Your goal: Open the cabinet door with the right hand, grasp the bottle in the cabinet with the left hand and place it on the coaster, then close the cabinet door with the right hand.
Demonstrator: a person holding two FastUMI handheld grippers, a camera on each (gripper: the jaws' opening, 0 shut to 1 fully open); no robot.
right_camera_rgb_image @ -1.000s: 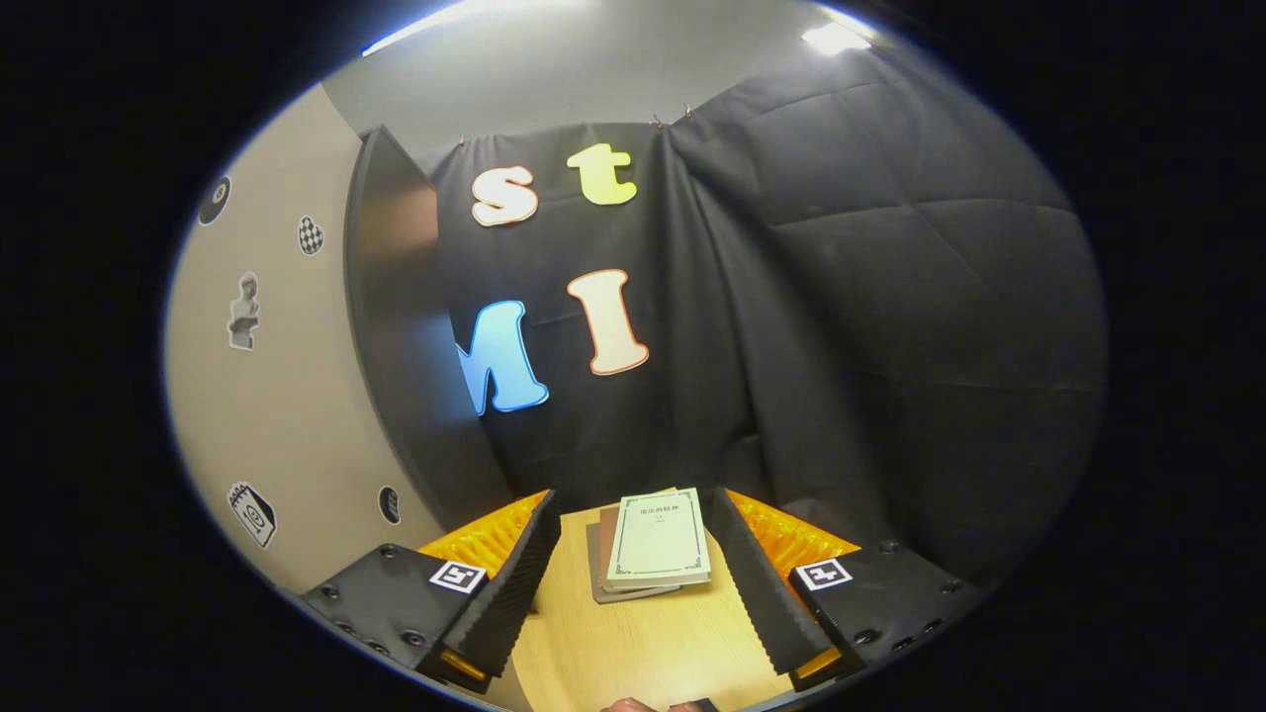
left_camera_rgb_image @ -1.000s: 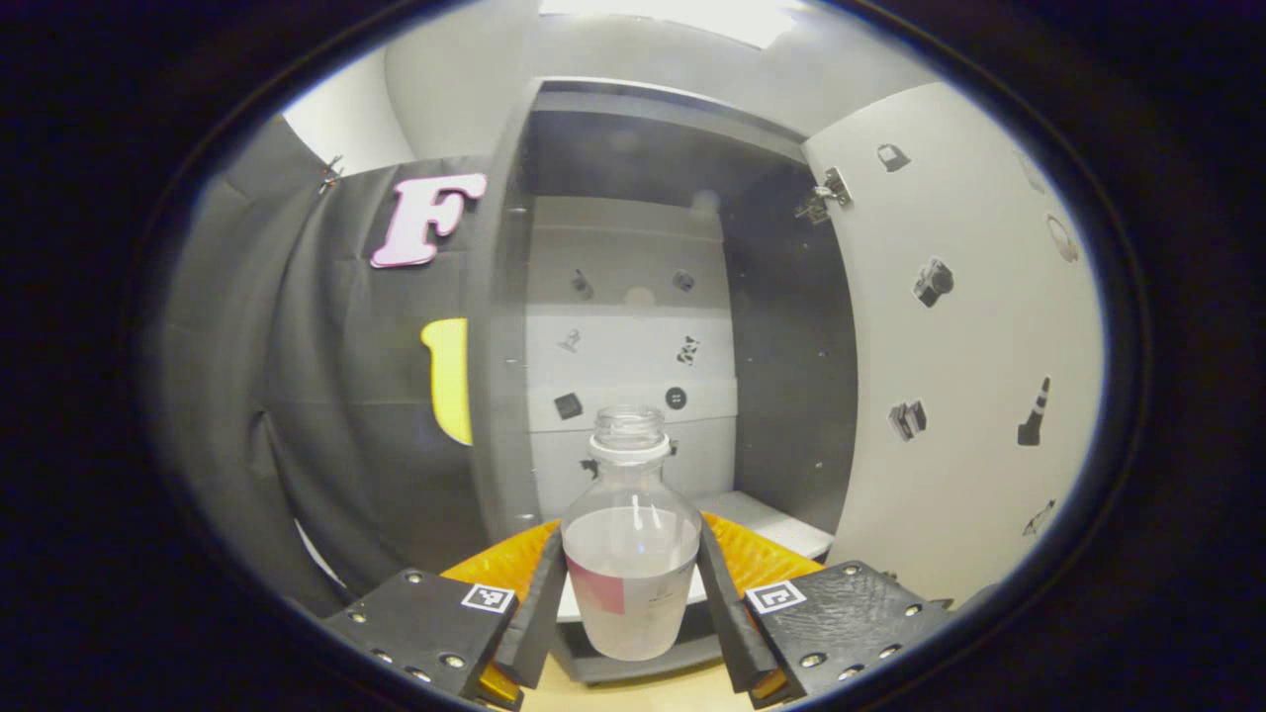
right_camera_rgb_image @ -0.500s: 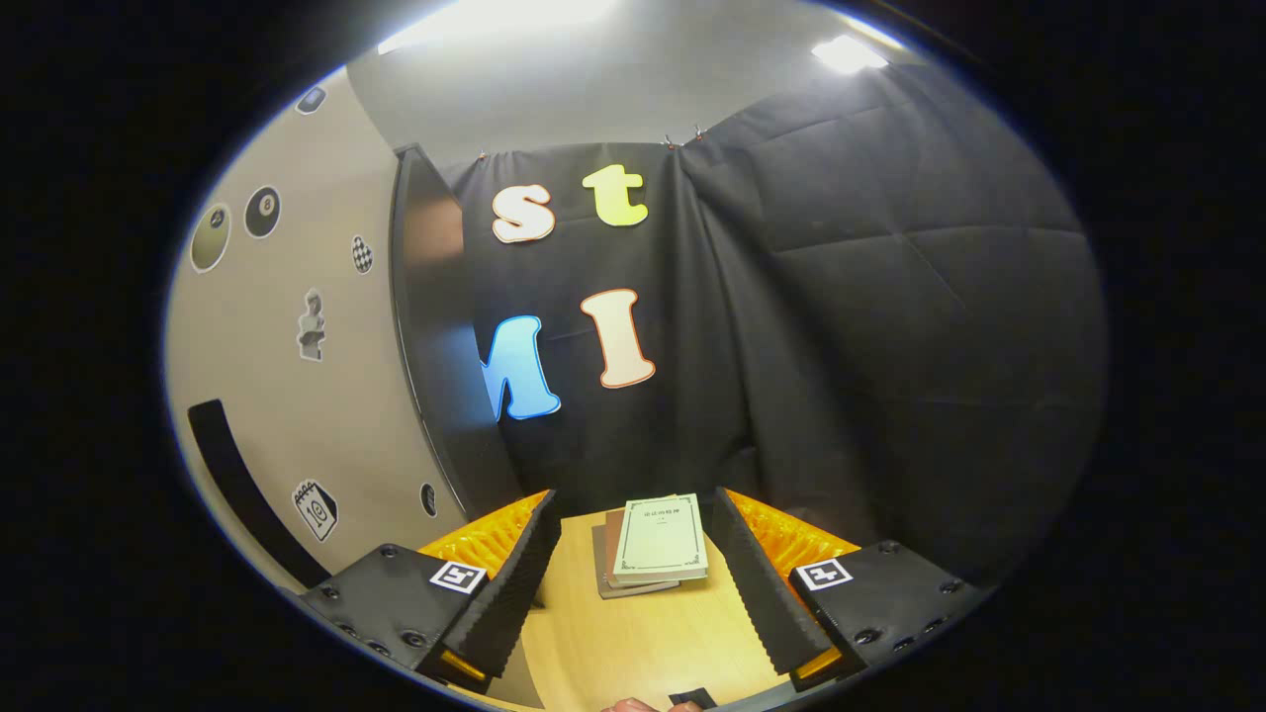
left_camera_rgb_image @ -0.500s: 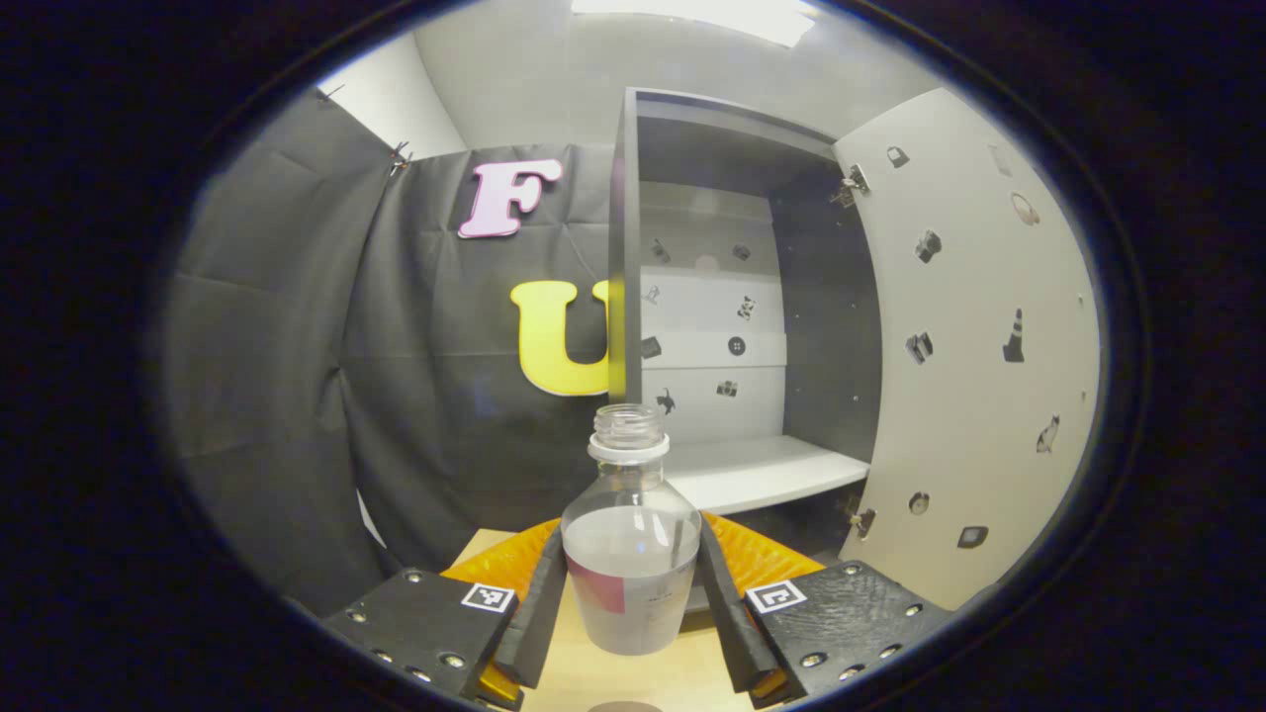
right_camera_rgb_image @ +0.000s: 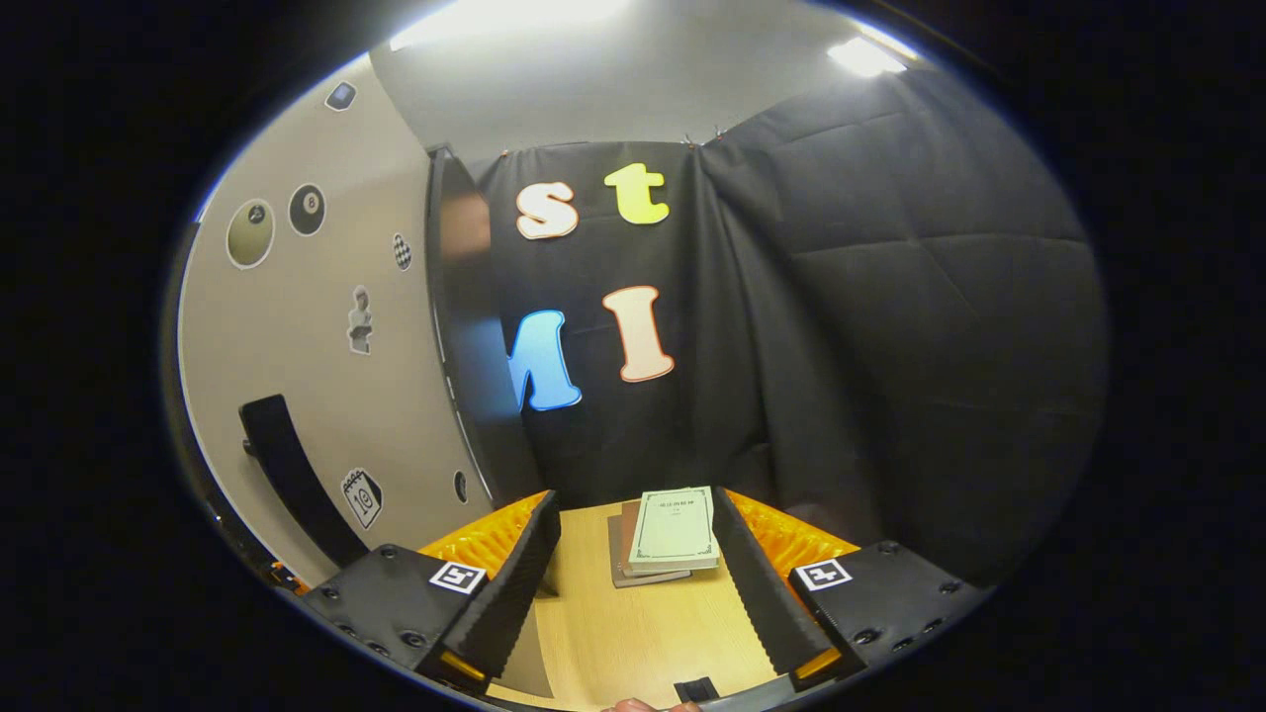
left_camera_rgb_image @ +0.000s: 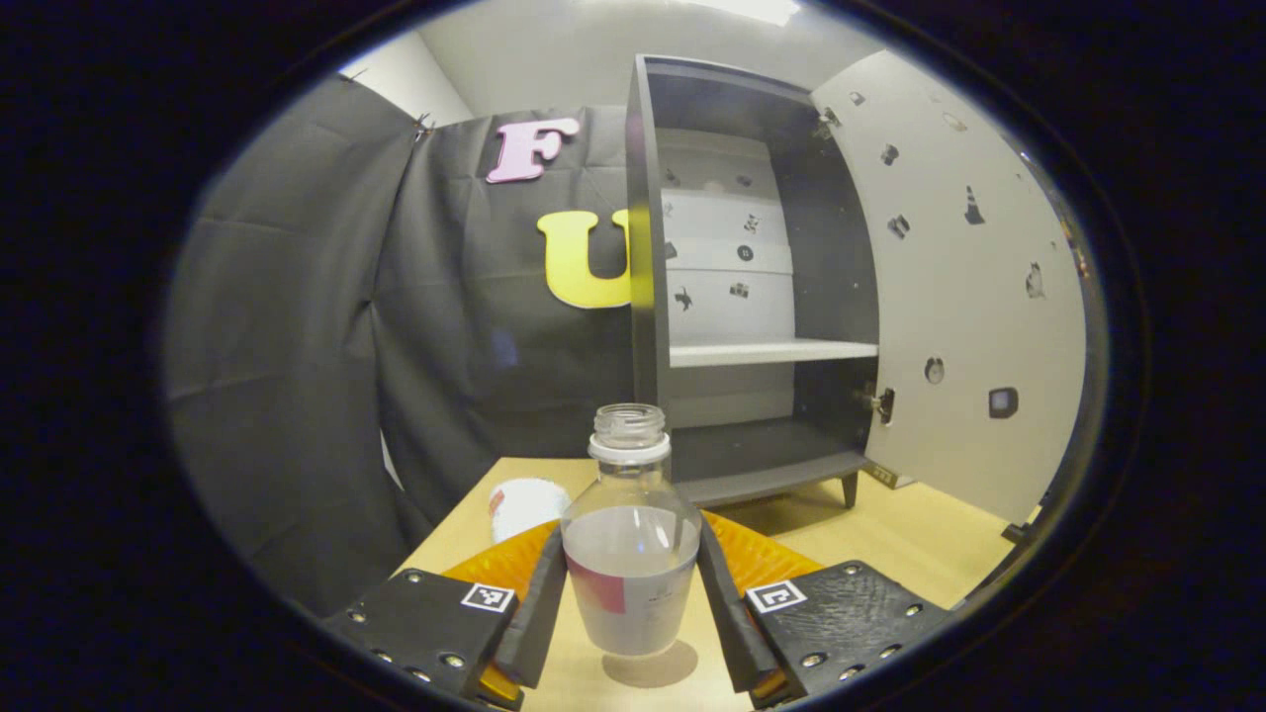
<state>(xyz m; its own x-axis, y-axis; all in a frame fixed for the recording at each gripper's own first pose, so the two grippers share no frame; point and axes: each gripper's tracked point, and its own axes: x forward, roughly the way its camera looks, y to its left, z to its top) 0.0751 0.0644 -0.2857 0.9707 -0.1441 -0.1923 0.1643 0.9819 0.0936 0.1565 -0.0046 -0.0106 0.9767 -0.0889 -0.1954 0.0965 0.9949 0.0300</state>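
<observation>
My left gripper (left_camera_rgb_image: 631,605) is shut on a clear, capless bottle (left_camera_rgb_image: 630,554) half full of liquid, both pads pressing its sides. The bottle stands upright just over the wooden table (left_camera_rgb_image: 890,539), its shadow right below it. A white round coaster (left_camera_rgb_image: 524,502) lies on the table, ahead and to the left of the bottle. Beyond stands the dark cabinet (left_camera_rgb_image: 752,297), its shelves bare and its pale door (left_camera_rgb_image: 979,297) swung wide to the right. My right gripper (right_camera_rgb_image: 638,583) is open beside the door's outer face (right_camera_rgb_image: 297,376), with nothing between its fingers.
A black handle (right_camera_rgb_image: 287,470) sits low on the door, to the left of my right gripper. A short stack of books (right_camera_rgb_image: 668,534) lies on the table ahead of that gripper. Black cloth walls close in the left and back.
My left gripper has drawn back out of the cabinet and come down with the bottle; the table and coaster have come into view. The right gripper drifted slightly, bringing the door handle into view.
</observation>
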